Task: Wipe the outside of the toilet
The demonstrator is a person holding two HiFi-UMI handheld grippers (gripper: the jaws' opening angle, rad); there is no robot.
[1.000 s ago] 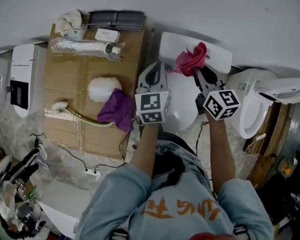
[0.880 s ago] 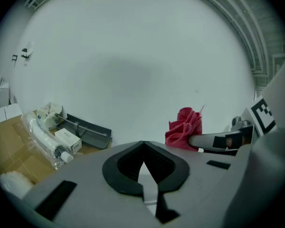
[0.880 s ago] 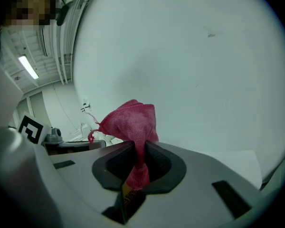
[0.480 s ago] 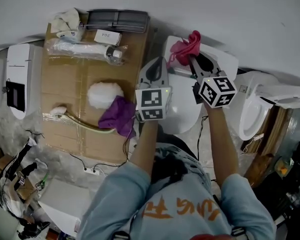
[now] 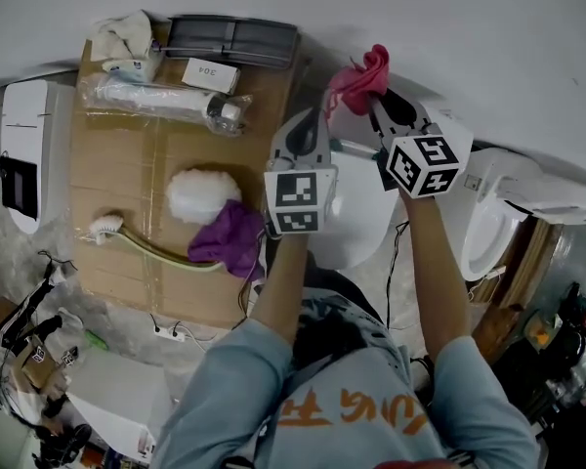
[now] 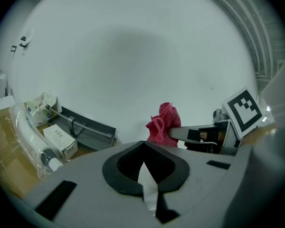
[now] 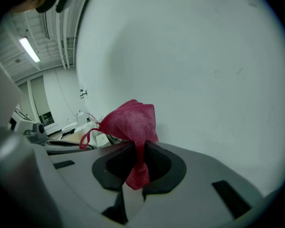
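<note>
The white toilet (image 5: 356, 225) stands below me against the wall, its tank corner (image 5: 460, 129) showing past my right gripper. That right gripper (image 5: 375, 103) is shut on a crumpled pink-red cloth (image 5: 359, 76), held over the tank's back edge near the wall. In the right gripper view the cloth (image 7: 131, 121) bulges out ahead of the shut jaws (image 7: 138, 152). My left gripper (image 5: 309, 130) hovers beside it, to the left over the toilet, shut with nothing in it (image 6: 143, 146). The left gripper view shows the cloth (image 6: 162, 124) just ahead.
A cardboard sheet (image 5: 117, 262) left of the toilet carries a white fluffy pad (image 5: 199, 195), purple cloth (image 5: 232, 240), long-handled brush (image 5: 107, 228), wrapped tube (image 5: 156, 96), small box (image 5: 207, 70) and grey tray (image 5: 232, 39). Other toilets stand at right (image 5: 508, 208) and left (image 5: 21, 154).
Both grippers have moved up toward the wall. The pink-red cloth has travelled with the right gripper from the tank top to its back edge.
</note>
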